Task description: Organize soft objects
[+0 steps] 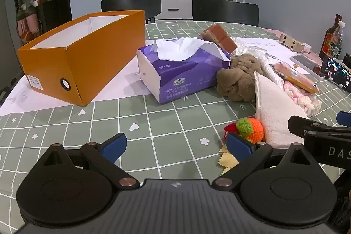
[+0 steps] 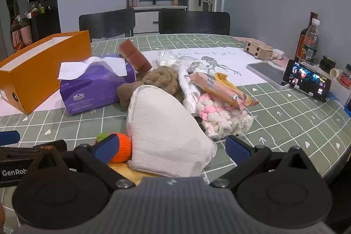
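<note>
Soft objects lie heaped on the checked tablecloth (image 1: 153, 124), right of centre in the left wrist view. Orange box (image 1: 72, 63): open-topped, white inside, standing at ten o'clock on a sheet of white paper (image 1: 122, 80); what it holds cannot be seen from this angle. Purple tissue pack (image 1: 186, 71): just beside the box at twelve o'clock, one white tissue standing out of its slot. Brown sponge (image 1: 221, 36): tilted, leaning behind the pack. Brown knitted cloth (image 1: 239, 78): touching the pack's right end. White folded towel (image 2: 166, 131): propped at a slant against the heap, its near edge between the right gripper's jaws without either pad touching it. Orange crochet toy (image 1: 254, 128): at the towel's left foot, just ahead of the left gripper's right finger. Pink-and-white knitted piece (image 2: 223, 117): at one o'clock of the right gripper, with a pink snack packet (image 2: 221, 87) lying across it. Crumpled clear plastic bag (image 2: 175, 60): behind the heap. Left gripper (image 1: 176, 144): jaws spread wide, nothing between them, above bare cloth. Right gripper (image 2: 172, 147): jaws spread wide, holding nothing. Open cloth lies from nine to eleven o'clock of the left gripper, up to the box. At three o'clock of the right gripper, a lit phone (image 2: 307, 82) stands near the table's right edge.
</note>
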`<state>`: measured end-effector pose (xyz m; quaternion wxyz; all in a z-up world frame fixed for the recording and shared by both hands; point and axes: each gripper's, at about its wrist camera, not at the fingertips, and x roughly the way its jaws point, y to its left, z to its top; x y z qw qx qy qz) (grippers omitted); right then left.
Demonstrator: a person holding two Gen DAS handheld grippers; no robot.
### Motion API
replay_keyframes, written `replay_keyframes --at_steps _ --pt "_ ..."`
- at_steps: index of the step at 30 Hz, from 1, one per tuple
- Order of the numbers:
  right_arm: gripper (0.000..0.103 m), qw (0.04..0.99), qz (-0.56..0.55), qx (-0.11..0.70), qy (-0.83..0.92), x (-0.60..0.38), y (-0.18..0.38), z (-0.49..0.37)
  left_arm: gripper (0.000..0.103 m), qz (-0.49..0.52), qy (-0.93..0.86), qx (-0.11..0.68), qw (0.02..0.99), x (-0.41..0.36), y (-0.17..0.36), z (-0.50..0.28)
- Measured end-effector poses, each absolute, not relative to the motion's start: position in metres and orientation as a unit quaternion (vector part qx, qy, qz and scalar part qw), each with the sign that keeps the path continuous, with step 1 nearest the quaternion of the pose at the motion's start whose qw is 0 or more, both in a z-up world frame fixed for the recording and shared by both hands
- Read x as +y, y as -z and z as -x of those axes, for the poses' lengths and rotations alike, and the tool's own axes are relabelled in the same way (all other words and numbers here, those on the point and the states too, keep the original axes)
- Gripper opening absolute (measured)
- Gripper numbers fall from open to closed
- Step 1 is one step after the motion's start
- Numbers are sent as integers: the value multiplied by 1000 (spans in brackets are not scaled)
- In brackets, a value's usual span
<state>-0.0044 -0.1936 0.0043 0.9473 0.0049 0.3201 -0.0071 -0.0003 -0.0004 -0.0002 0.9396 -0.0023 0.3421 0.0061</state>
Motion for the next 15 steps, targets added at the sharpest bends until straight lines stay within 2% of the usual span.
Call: replay_keyframes --at_steps 15 --pt "101 947 0 320 7 -193 -5 4 103 7 -6 347 938 2 -1 2"
